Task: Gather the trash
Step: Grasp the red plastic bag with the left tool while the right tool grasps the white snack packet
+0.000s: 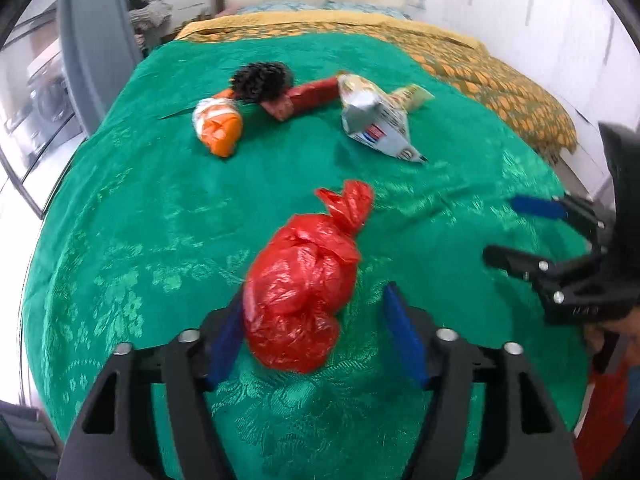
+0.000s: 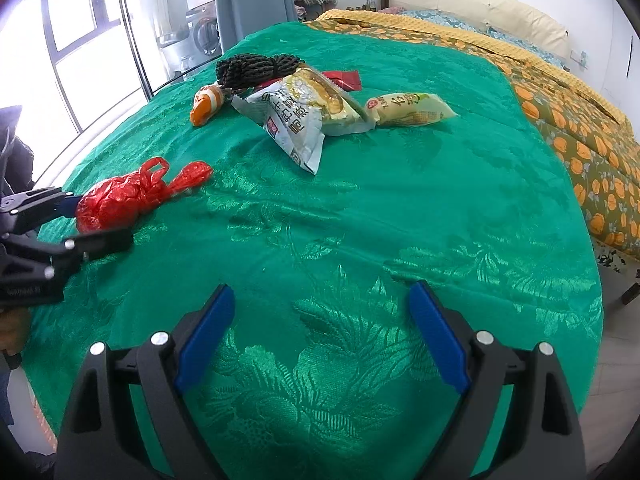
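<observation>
The knotted red plastic bag [image 1: 296, 300] lies on the green bedspread [image 1: 140, 208], right between the blue pads of your left claw [image 1: 316, 336]. The jaws stand apart: the pad at 9 o'clock of the bag is at or very near the plastic, while the one at 3 o'clock shows a clear gap, so the bag is not yet pinched. To take it well, I'd centre the bundle's fat body between the pads, not the twisted knot at its 12 o'clock end, and close until the plastic crumples firmly; thin film will likely slip if you catch only a fold.

Further out at 12 o'clock the remaining trash sits in a loose cluster: an orange-and-white wrapper [image 1: 218, 128], a black mesh bundle [image 1: 260, 80], a red packet [image 1: 304, 98] and a silver snack bag [image 1: 376, 120], with a yellow packet [image 2: 412, 110] beside it.

Your right claw [image 2: 320, 336] hovers over bare bedspread, jaws spread wide and holding nothing. Keep it out of the left one's path.
</observation>
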The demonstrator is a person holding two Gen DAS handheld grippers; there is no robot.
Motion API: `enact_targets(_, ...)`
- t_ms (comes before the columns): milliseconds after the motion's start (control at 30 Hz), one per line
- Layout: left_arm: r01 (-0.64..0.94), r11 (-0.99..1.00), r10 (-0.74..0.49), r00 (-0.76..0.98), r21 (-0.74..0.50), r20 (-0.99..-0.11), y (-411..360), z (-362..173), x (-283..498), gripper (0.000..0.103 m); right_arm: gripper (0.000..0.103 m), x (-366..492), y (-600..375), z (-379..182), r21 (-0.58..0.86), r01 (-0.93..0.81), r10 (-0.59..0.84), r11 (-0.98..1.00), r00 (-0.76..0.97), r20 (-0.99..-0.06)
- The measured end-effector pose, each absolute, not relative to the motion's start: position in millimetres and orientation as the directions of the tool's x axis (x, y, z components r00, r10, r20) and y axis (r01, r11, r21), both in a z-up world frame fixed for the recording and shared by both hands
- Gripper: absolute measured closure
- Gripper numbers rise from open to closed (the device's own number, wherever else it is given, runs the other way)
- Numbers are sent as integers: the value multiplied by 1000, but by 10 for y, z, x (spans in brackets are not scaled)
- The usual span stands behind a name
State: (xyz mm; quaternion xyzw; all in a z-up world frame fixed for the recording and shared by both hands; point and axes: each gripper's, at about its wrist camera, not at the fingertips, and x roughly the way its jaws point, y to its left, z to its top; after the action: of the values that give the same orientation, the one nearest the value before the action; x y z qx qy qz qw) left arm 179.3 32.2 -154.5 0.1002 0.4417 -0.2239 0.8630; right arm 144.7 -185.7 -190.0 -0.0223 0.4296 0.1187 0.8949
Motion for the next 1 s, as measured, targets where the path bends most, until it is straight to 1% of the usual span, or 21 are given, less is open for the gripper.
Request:
enact_targets(100, 483, 875, -268, 533, 28, -803, 306, -1572, 1816, 17, 16, 1477, -1913, -1876, 105, -228, 224, 968, 592, -775)
enact_targets(300, 456, 890, -265, 521, 3, -811, 381, -1661, 1897, 13, 16, 1825, -2048, -1737, 257, -138, 289, 956, 569, -770)
enact_targets(400, 445, 895, -247, 524, 15, -815, 380, -1680, 1905, 8, 16, 2128, -2020, -1670, 332, -91, 322, 939, 572, -754)
enact_targets(500, 438, 899, -244, 523, 11, -817, 384, -1687, 1908, 7, 16, 2444, -1936, -1652, 404, -42, 351, 914, 582, -734)
enact_targets(600, 432, 902, -238, 525, 15, -817, 391, -1692, 1906, 6, 16, 2730, -1844, -1735, 472, 22, 379, 881, 563, -734)
enact_targets(667, 431, 902, -239, 524, 13, -817, 394, -1692, 1923, 5, 16, 2836, -1777, -1780, 491, 61, 375, 869, 565, -735)
enact_targets(733, 430, 903, -240, 523, 10, -818, 394, -1692, 1928, 5, 17, 2893, -1693, -1773, 466, 68, 349, 882, 571, -743)
enact_targets(767, 430, 903, -240, 523, 9, -818, 394, -1692, 1930, 5, 19, 2901, -1643, -1763, 439, 61, 330, 896, 571, -752)
enact_targets(800, 430, 903, -241, 523, 9, -818, 396, -1695, 1932, 5, 36, 2907, -1595, -1756, 410, 43, 316, 911, 566, -761)
enact_targets(833, 430, 903, -241, 523, 8, -818, 397, -1695, 1932, 5, 43, 2902, -1555, -1749, 394, 20, 315, 919, 562, -765)
enact_targets(900, 430, 903, -242, 522, 7, -818, 402, -1697, 1938, 5, 51, 2863, -1501, -1700, 334, -29, 291, 942, 566, -772)
enact_targets(933, 430, 903, -243, 522, 6, -818, 404, -1699, 1940, 5, 53, 2838, -1488, -1674, 311, -54, 286, 949, 569, -772)
enact_targets(1000, 430, 903, -243, 522, 6, -818, 404, -1699, 1940, 5, 53, 2762, -1490, -1628, 286, -101, 293, 953, 557, -778)
